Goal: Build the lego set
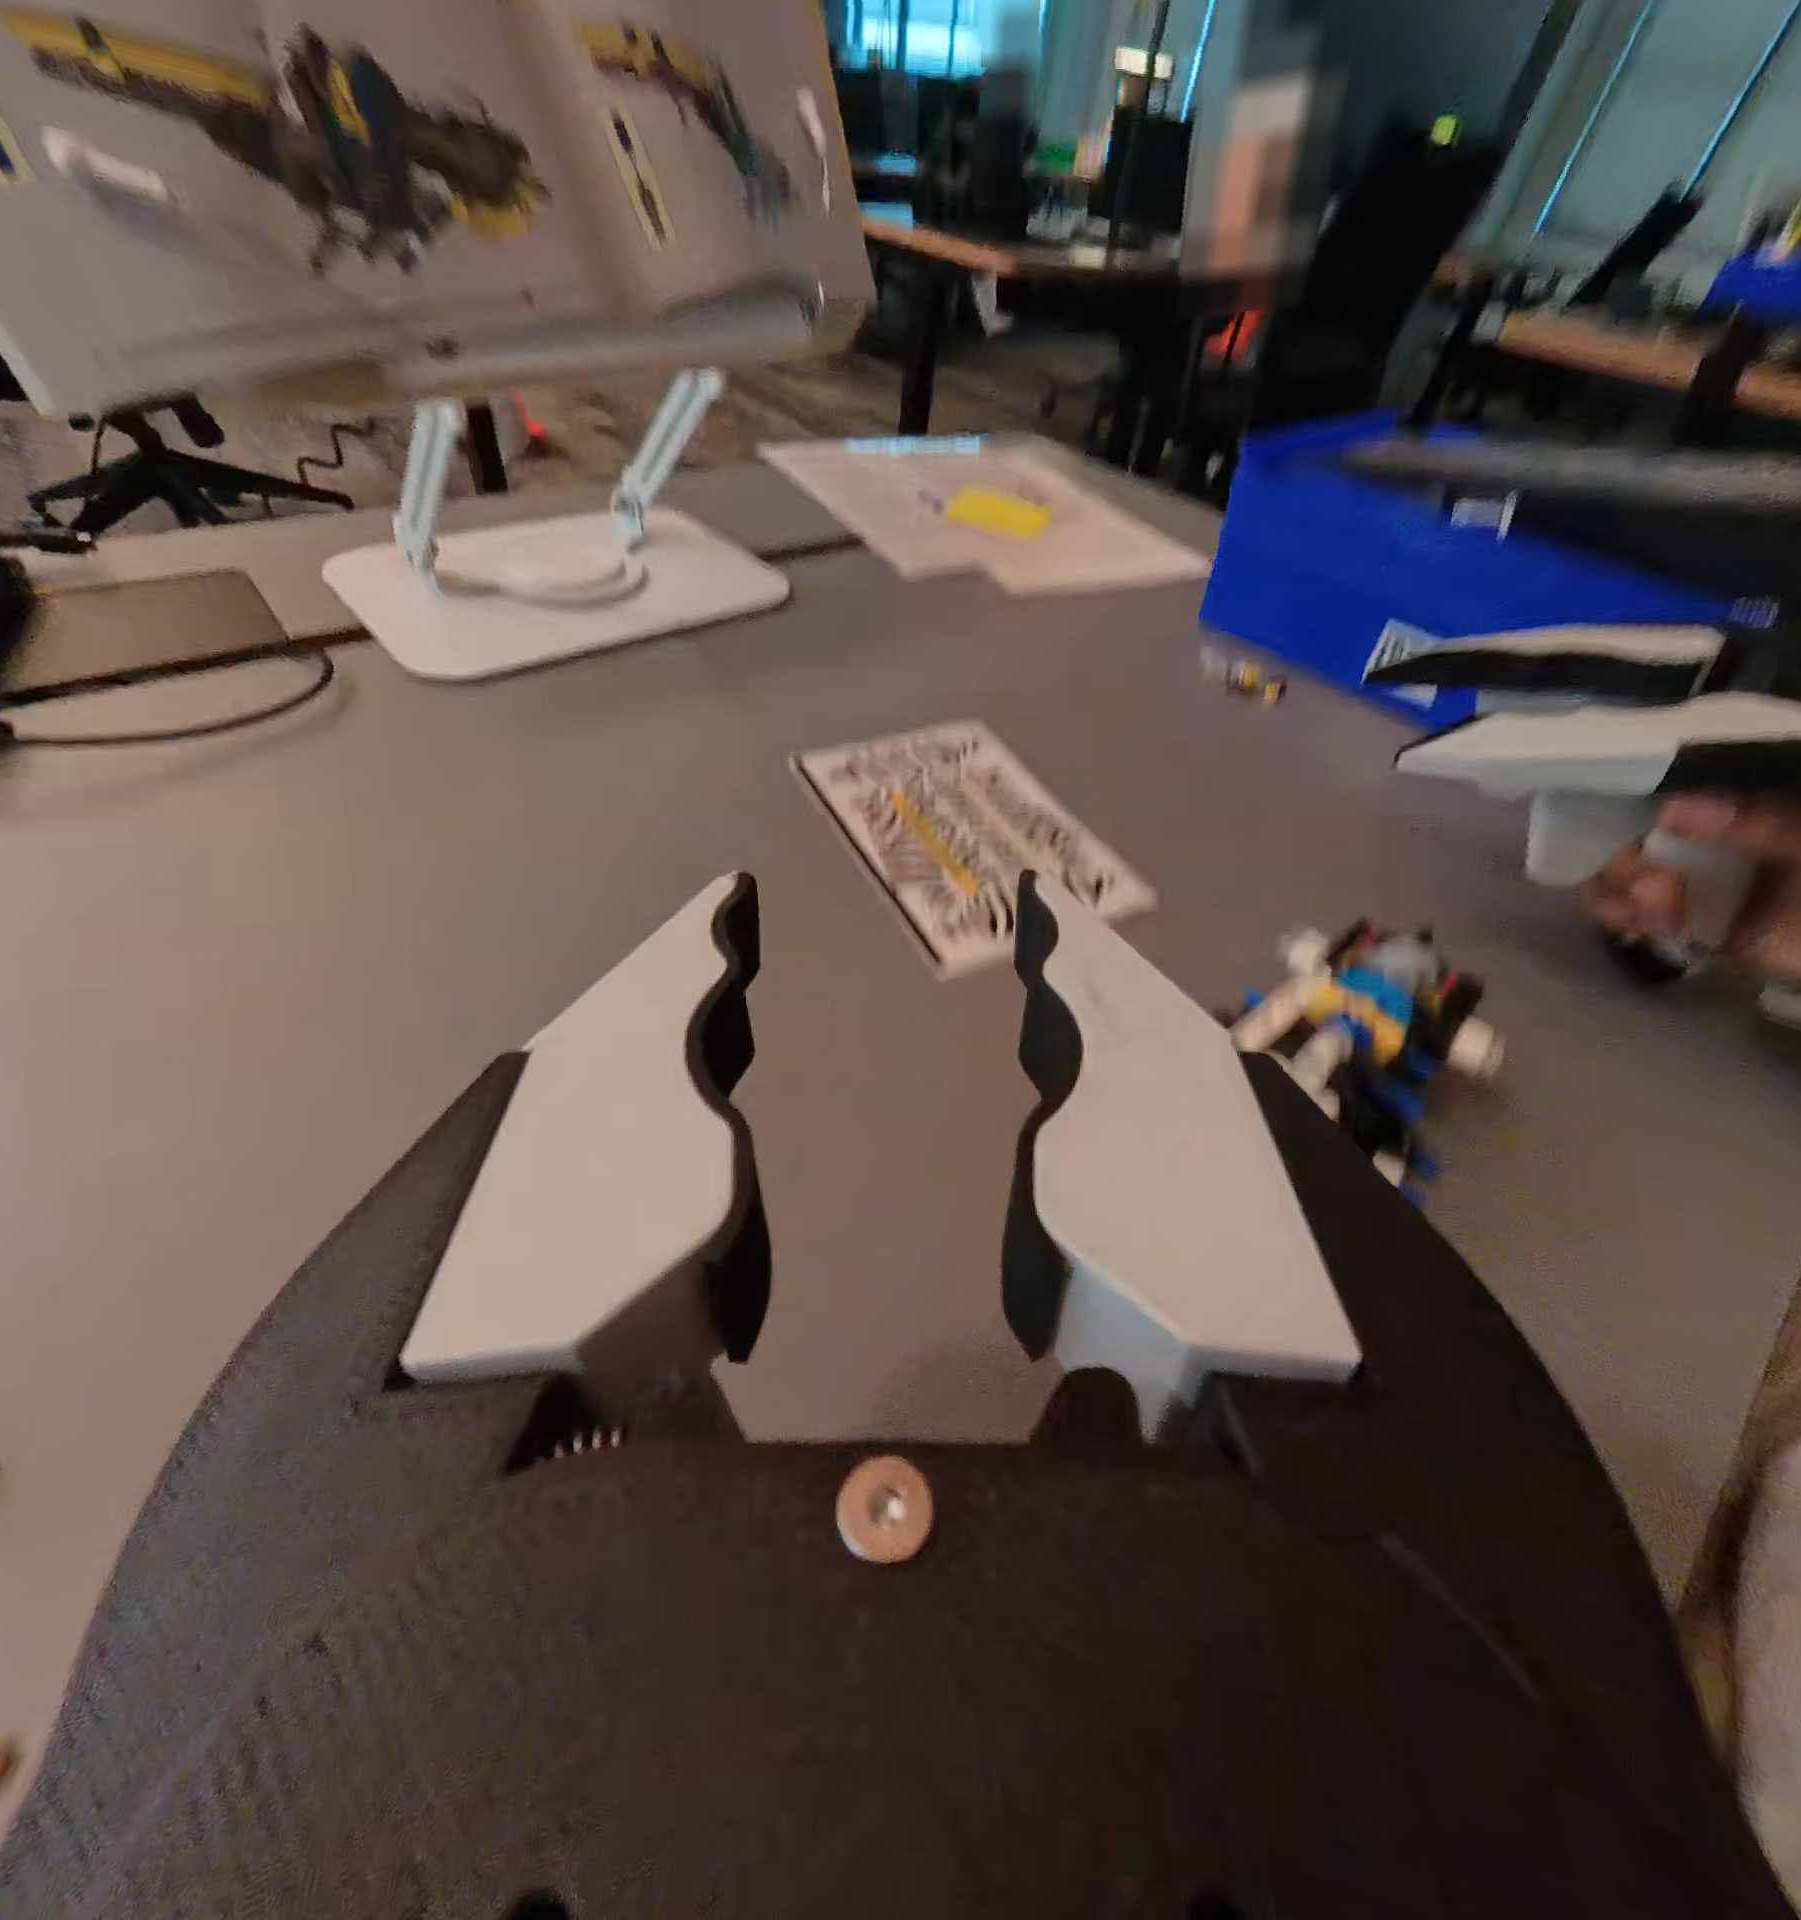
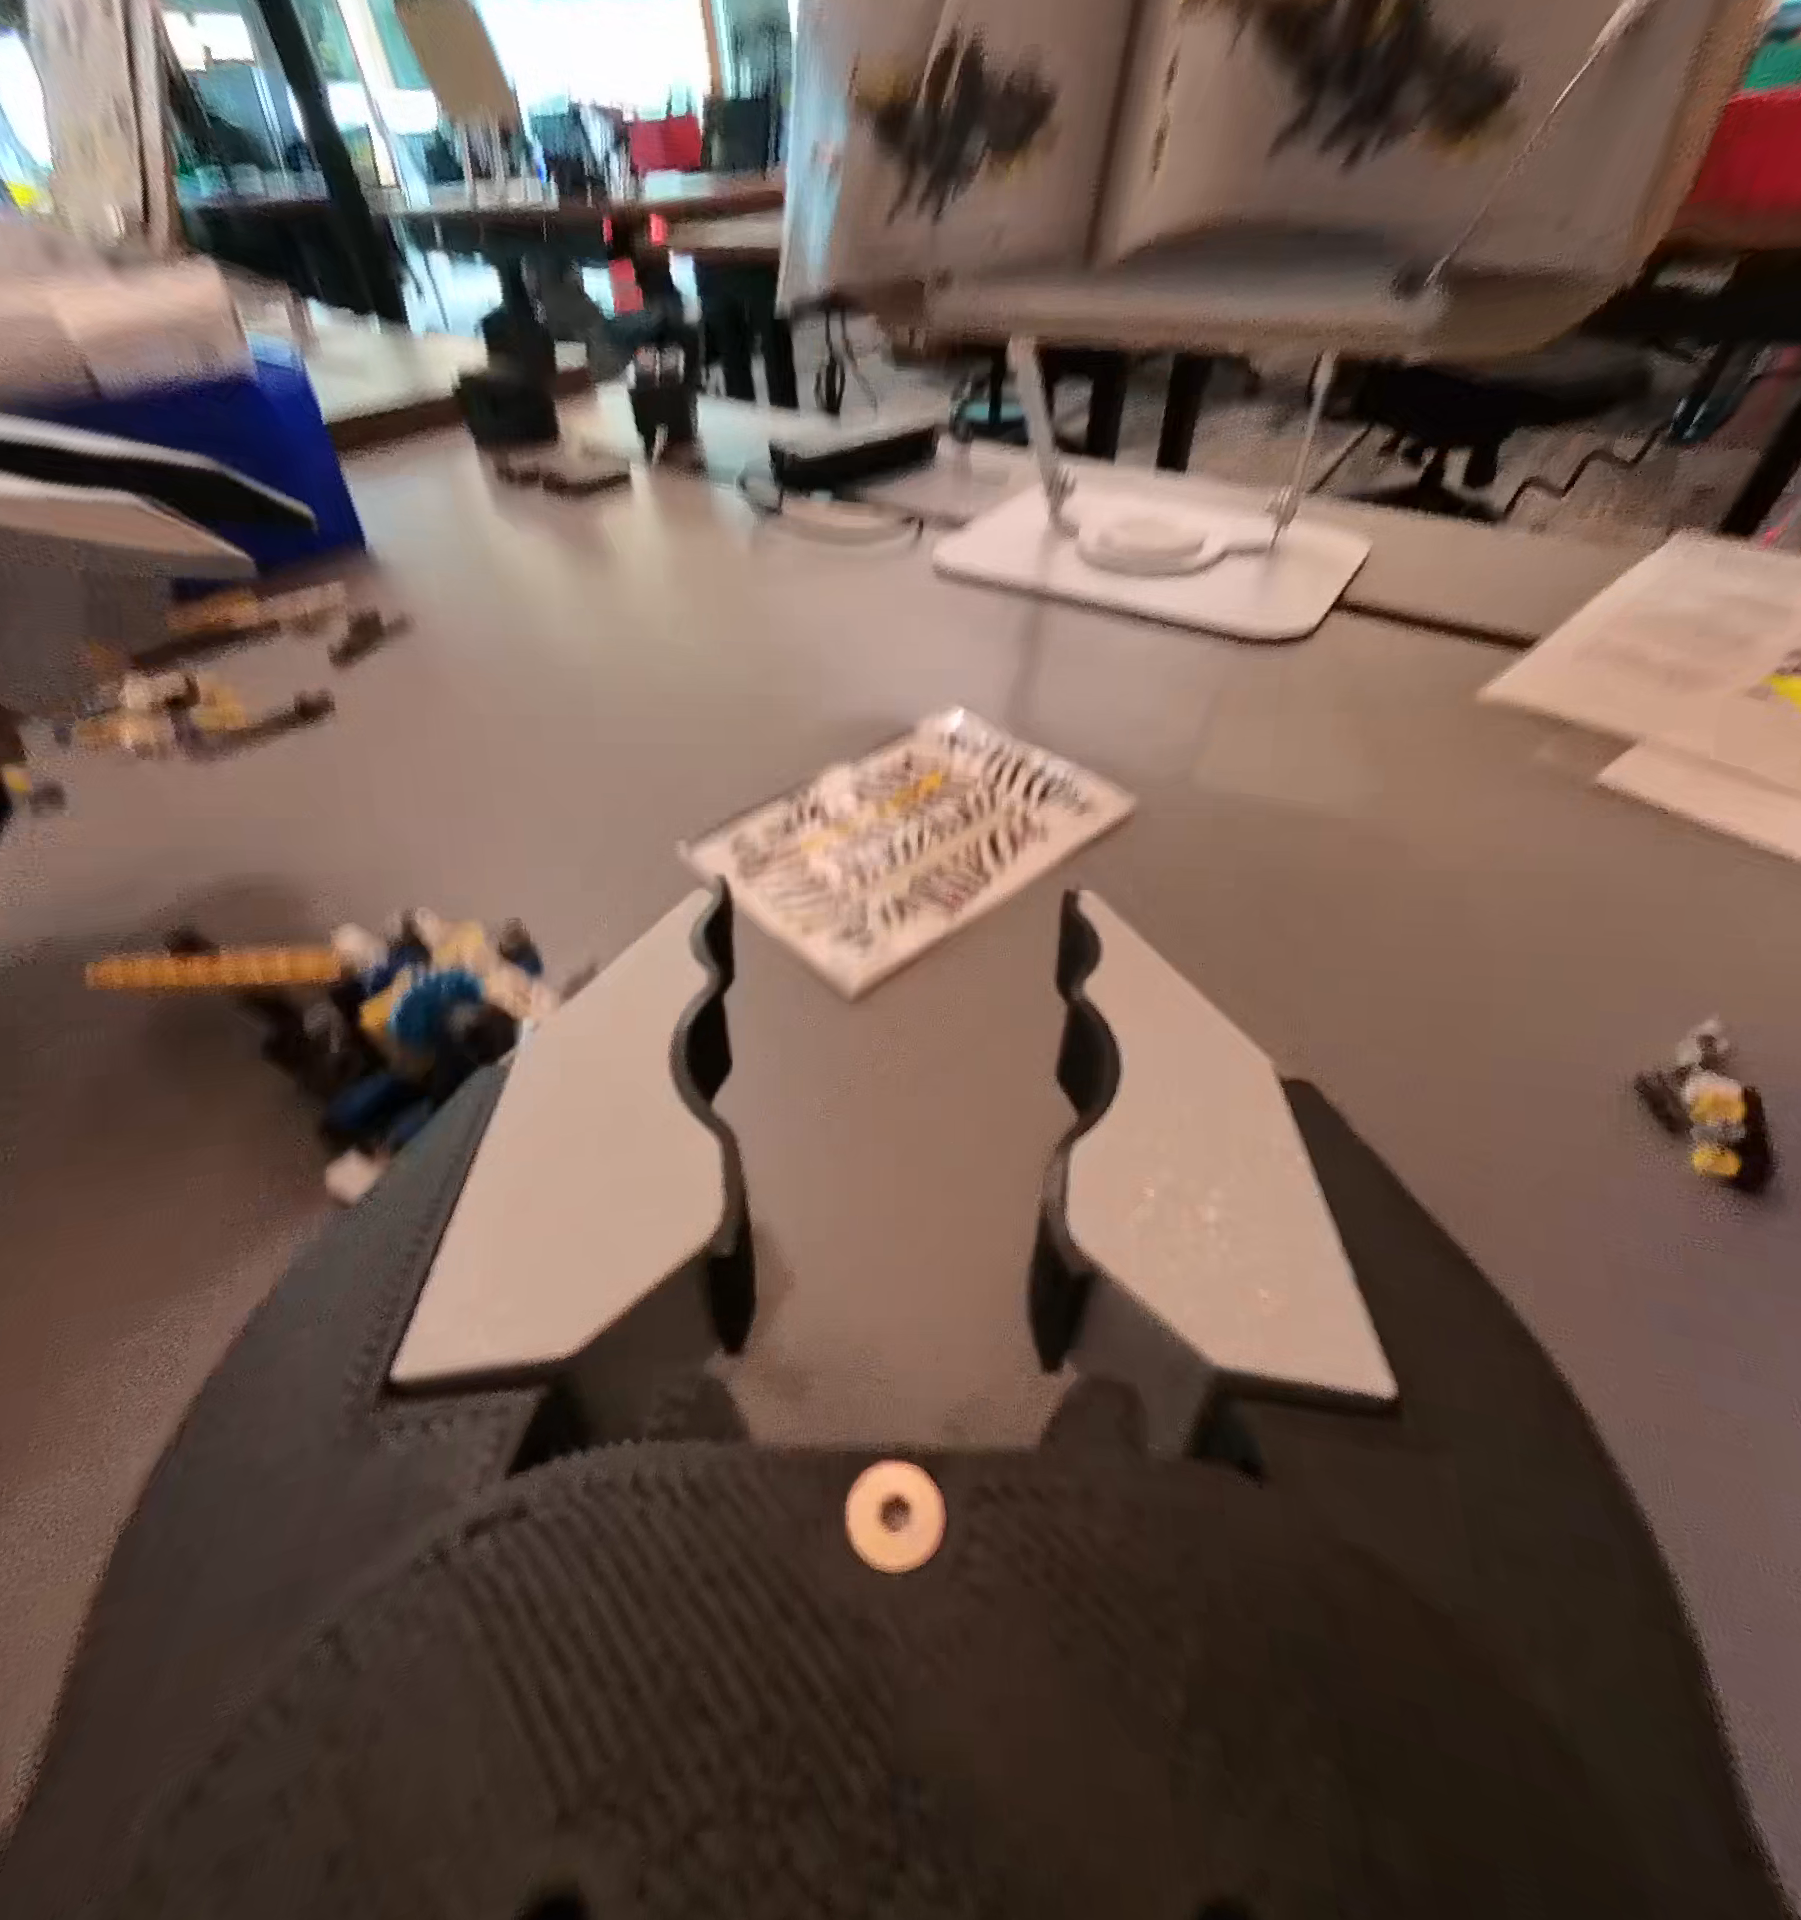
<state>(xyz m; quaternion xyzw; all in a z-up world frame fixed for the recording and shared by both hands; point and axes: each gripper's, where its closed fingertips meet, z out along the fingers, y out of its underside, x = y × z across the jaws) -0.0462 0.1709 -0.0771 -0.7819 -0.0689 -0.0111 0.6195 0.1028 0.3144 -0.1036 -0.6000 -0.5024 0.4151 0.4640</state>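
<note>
A partly built Lego model (image 1: 1363, 1029) in blue, black, white and yellow lies on the grey table, right of my left gripper (image 1: 883, 904). That gripper is open and empty above the table. In the right wrist view the model (image 2: 408, 1018) lies left of my right gripper (image 2: 896, 914), which is also open and empty. A small black and yellow sub-assembly (image 2: 1706, 1112) sits to the right. A sticker sheet (image 1: 969, 842) (image 2: 906, 842) lies just beyond both grippers. Loose pieces (image 2: 200, 686) lie at the far left. Each gripper shows in the other's view (image 1: 1384, 717) (image 2: 283, 540).
An open instruction book (image 1: 408, 187) rests on a white stand (image 1: 553, 592) (image 2: 1145, 561) at the back. A blue bin (image 1: 1395, 561) (image 2: 252, 447) stands to one side. Papers with a yellow patch (image 1: 989, 520) (image 2: 1706, 707) lie near the far edge. Cables run at the left.
</note>
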